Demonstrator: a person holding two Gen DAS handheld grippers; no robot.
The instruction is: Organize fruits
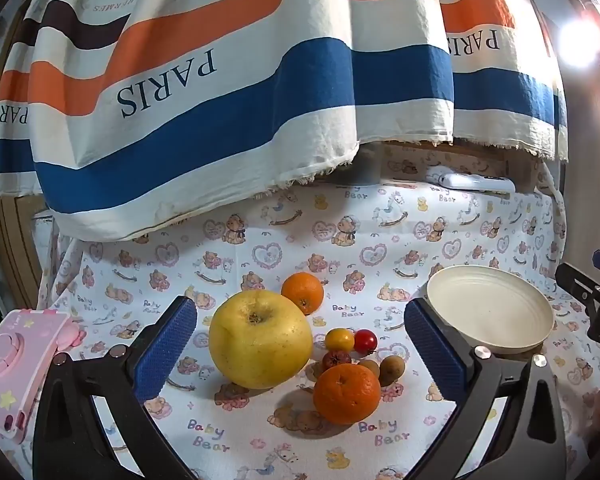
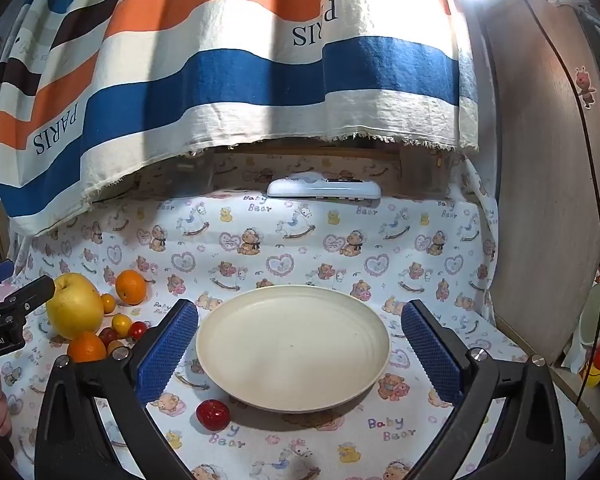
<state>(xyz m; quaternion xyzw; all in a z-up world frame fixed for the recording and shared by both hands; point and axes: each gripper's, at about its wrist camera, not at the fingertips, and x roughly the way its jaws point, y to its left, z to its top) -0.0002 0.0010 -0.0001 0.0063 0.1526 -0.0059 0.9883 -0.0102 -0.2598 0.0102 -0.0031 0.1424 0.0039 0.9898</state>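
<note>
On the bench, under a bear-print cloth [image 2: 300,240], the fruit sits in one cluster. Left gripper [image 1: 300,344]: fingers [image 1: 166,344] wide, holding nothing. Between them lie a big yellow apple [image 1: 260,340], a near orange [image 1: 346,394], a far orange [image 1: 302,293], a yellow tomato [image 1: 339,339], a red tomato [image 1: 365,340] and small brown fruits [image 1: 392,369]. Right gripper [image 2: 300,348]: fingers [image 2: 168,350] wide, holding nothing. A cream plate [image 2: 294,346], bare, lies between them; a small red fruit [image 2: 213,415] sits just beside its near rim, close to the left-hand finger. A white remote [image 2: 324,189] lies well beyond the fingertips, under a striped curtain [image 2: 220,80].
</note>
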